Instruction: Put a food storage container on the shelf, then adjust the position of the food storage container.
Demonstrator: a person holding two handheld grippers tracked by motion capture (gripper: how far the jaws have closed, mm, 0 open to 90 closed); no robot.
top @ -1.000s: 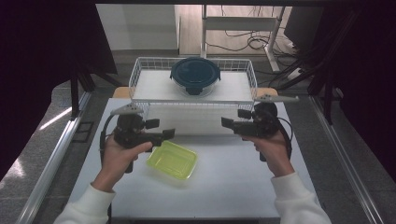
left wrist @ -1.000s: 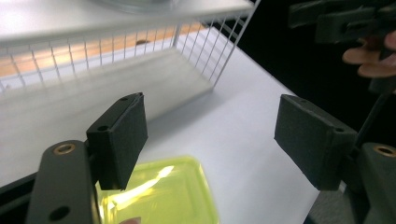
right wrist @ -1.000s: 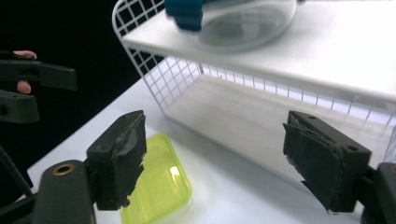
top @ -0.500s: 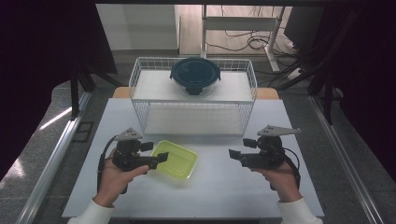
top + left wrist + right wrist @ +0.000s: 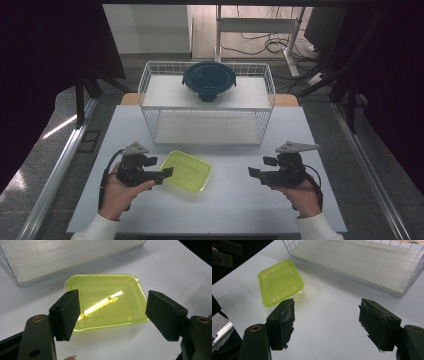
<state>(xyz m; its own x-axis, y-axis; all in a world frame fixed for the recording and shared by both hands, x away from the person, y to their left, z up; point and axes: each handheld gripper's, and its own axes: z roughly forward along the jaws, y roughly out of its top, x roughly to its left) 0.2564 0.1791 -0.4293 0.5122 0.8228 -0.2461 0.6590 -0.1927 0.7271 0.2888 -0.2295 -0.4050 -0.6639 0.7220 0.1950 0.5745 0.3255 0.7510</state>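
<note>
A shallow yellow-green plastic container lies on the white table, in front of the wire basket. My left gripper is held just left of it, jaws open and pointing at its left edge. In the left gripper view the container lies just beyond the open left gripper, with nothing between the pads. My right gripper hovers open to the container's right, a short gap away. Beyond the open right gripper the container sits to the upper left.
A white wire basket stands at the back of the table, its lower shelf bare. A round dark-lidded container rests on top of the basket. Dark curtains flank both sides.
Both grippers have drawn back from the basket front toward the near edge of the table. The yellow-green container has stayed put.
</note>
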